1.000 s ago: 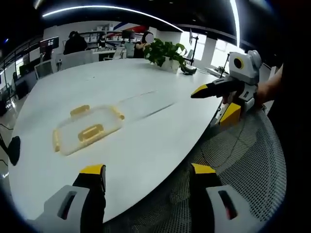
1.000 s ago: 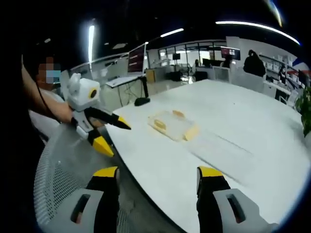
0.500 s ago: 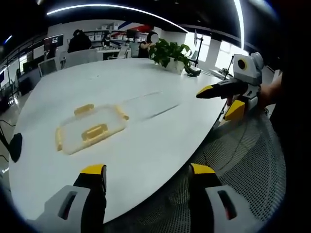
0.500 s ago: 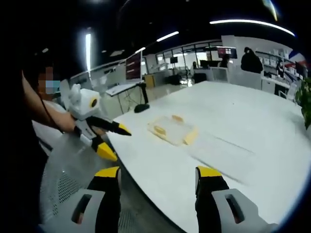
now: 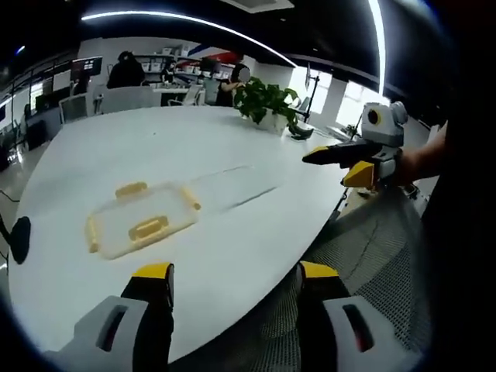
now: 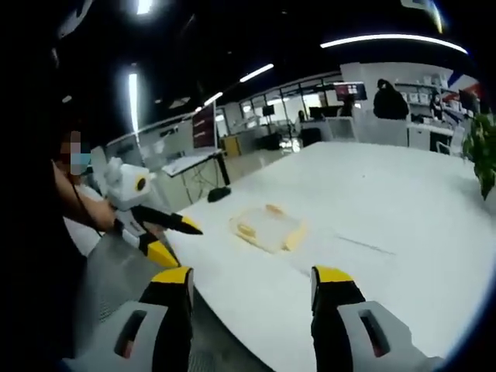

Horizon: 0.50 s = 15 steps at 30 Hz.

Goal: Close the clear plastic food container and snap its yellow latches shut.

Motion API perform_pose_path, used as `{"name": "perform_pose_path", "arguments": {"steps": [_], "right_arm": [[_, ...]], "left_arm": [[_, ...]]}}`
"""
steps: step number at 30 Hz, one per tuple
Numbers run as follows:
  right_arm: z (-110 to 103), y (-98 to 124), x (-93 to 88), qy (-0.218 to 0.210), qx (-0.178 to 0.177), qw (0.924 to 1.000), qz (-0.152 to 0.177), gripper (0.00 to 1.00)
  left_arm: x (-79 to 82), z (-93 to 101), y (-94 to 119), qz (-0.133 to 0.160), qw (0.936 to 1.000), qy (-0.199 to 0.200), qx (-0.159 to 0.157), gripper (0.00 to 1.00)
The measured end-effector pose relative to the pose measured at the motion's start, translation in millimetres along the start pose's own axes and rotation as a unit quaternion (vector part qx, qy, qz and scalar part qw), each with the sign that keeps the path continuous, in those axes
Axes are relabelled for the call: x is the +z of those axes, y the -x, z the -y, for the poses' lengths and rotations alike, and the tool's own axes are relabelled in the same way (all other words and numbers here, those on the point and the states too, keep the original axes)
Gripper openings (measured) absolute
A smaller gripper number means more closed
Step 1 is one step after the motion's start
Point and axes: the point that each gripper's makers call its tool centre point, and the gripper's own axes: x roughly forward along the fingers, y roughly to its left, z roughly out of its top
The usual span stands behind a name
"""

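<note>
On the white oval table (image 5: 232, 147), the clear plastic food container (image 5: 142, 218) lies flat, yellow latches (image 5: 149, 227) around its rim, well short of the potted plant (image 5: 262, 97). Left gripper (image 5: 232, 283) hovers off the table's near edge, jaws apart and empty. Right gripper (image 6: 249, 291) likewise, jaws spread, empty. Risk: a latch pressed off-centre could skid the light container across the slick table.

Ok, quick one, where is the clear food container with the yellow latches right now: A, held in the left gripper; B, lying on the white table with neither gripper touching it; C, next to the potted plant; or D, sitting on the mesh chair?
B: the container lies flat on the white table, well ahead of the open left gripper and apart from the open right gripper.
</note>
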Motion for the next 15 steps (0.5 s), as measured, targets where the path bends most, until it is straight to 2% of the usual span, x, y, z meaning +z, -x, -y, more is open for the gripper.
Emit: {"name": "perform_pose_path", "arguments": {"steps": [1, 5, 8, 10, 12, 15], "right_arm": [[0.2, -2.0, 4.2, 0.014, 0.002, 0.9999, 0.002, 0.61], [1.0, -9.0, 10.4, 0.012, 0.01, 0.9998, 0.009, 0.6], [0.0, -12.8, 10.6, 0.019, 0.015, 0.9997, 0.01, 0.59], [-0.3, -14.3, 10.9, 0.017, 0.016, 0.9997, 0.011, 0.58], [0.0, -14.7, 11.6, 0.011, 0.015, 0.9997, 0.015, 0.58], [-1.8, -17.5, 14.6, 0.013, 0.015, 0.9996, 0.019, 0.58]], "left_arm": [[2.0, -1.6, 1.4, 0.002, 1.0, 0.001, 0.002, 0.64], [7.2, -14.0, 6.1, 0.015, 0.9993, 0.028, 0.02, 0.63], [7.7, -17.5, 4.0, 0.011, 0.9994, 0.026, 0.022, 0.61], [10.9, -17.2, 3.0, 0.018, 0.9995, 0.019, 0.016, 0.61], [14.1, -14.4, 3.0, 0.03, 0.998, 0.055, -0.003, 0.61], [15.3, -18.0, 6.3, 0.033, 0.9988, 0.036, 0.004, 0.61]]}}
